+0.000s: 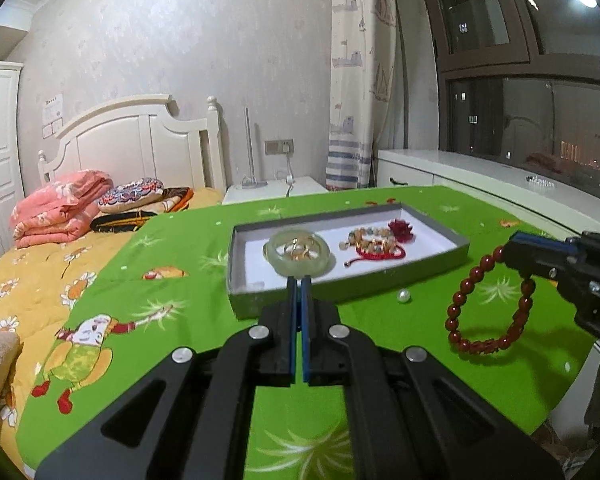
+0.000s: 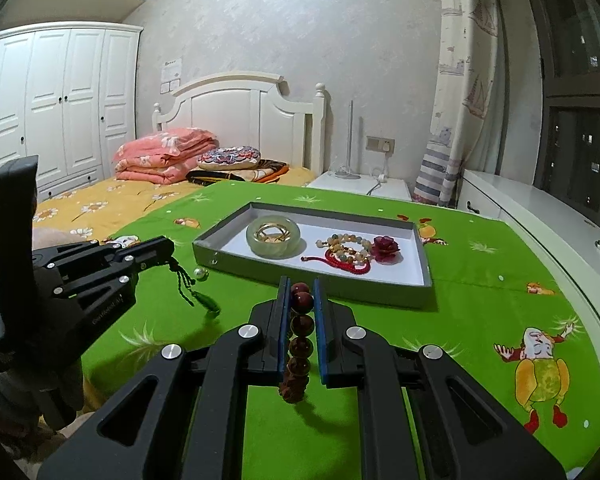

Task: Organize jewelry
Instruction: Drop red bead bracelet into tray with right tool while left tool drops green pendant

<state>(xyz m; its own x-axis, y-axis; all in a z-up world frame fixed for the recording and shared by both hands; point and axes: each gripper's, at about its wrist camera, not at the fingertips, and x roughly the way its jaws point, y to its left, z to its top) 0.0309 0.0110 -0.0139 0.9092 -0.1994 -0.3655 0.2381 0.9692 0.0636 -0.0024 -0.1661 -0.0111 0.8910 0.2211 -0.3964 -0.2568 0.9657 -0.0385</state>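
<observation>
1. We see the red bead bracelet point(image 1: 490, 300) hanging above the green surface point(image 2: 480, 320), just right of the tray point(image 2: 422, 268).
2. Our right hand-held gripper point(image 2: 301, 292) pinches its beads.
3. Our left hand-held gripper point(image 1: 299, 280) is closed, gripping a dark green tassel cord point(image 2: 188, 284).
4. A pearl point(image 1: 403, 296) lies beside the tray.

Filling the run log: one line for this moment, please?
left gripper: shut on green cord | right gripper: shut on red bead bracelet | tray: jade bangle inside
</observation>
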